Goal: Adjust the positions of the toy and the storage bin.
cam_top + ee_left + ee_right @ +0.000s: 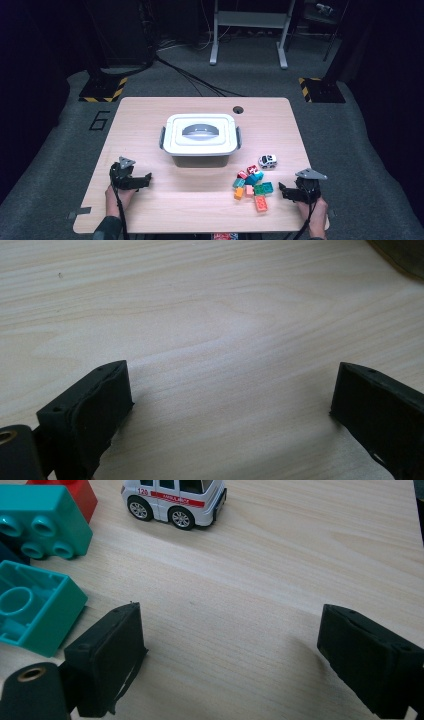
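A white lidded box (200, 138) with grey latches stands in the middle of the wooden table (150, 115). To its right front lies a pile of coloured toy bricks (252, 186), with a small white toy ambulance (267, 160) just behind the pile. My left gripper (146, 180) rests near the front left, open, with bare wood between its jaws (230, 390). At the front right my right gripper (281, 190) is open beside the bricks; its view shows teal bricks (35, 605) left of the jaws and the ambulance (175, 499) ahead.
A round cable hole (238, 109) sits near the table's far edge. On the floor beyond are cables, a grey metal stand (250, 25) and yellow-black striped bases (102, 90). A number 6 (98, 120) is marked on the floor at left.
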`<state>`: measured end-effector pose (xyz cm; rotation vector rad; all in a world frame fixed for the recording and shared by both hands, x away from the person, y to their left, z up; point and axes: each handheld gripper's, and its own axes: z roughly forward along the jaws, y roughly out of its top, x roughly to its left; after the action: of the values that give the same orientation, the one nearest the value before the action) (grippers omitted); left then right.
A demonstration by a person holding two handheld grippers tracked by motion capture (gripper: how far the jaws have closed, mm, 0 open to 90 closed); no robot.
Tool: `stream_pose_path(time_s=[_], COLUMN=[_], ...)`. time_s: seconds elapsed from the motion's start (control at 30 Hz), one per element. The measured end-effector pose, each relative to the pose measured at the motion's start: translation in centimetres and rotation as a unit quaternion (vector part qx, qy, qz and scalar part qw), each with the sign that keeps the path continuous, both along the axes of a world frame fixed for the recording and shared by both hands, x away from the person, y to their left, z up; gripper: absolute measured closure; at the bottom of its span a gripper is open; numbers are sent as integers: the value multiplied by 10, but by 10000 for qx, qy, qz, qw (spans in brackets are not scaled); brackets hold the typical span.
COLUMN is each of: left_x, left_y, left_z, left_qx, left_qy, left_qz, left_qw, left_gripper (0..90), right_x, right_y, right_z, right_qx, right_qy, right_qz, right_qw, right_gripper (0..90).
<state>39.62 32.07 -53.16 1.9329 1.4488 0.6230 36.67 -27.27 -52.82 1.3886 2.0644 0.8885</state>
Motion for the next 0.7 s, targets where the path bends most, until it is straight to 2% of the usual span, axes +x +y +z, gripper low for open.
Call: stream_pose_path(time_s=[0.37,0.5,0.53,0.7], left_x=[0,2,2,3], left_y=[-1,-1,-1,-1], left_z=[0,0,1,6], left_qx=[-11,7,36,61], left_qy=[20,52,78,45], left_qz=[-100,-199,-291,-415], left_qw=[9999,9998,9995,9991], left_gripper=[3,0,0,0], right_x=[1,1,1,1], right_y=[-1,-1,-1,-1], right_z=[0,0,0,0], right_qx=[50,62,66,72], right_qy=[40,45,50,44], right_qz=[36,36,33,36], right_qw=[10000,10000,10000,10000], right_gripper=[107,108,109,110])
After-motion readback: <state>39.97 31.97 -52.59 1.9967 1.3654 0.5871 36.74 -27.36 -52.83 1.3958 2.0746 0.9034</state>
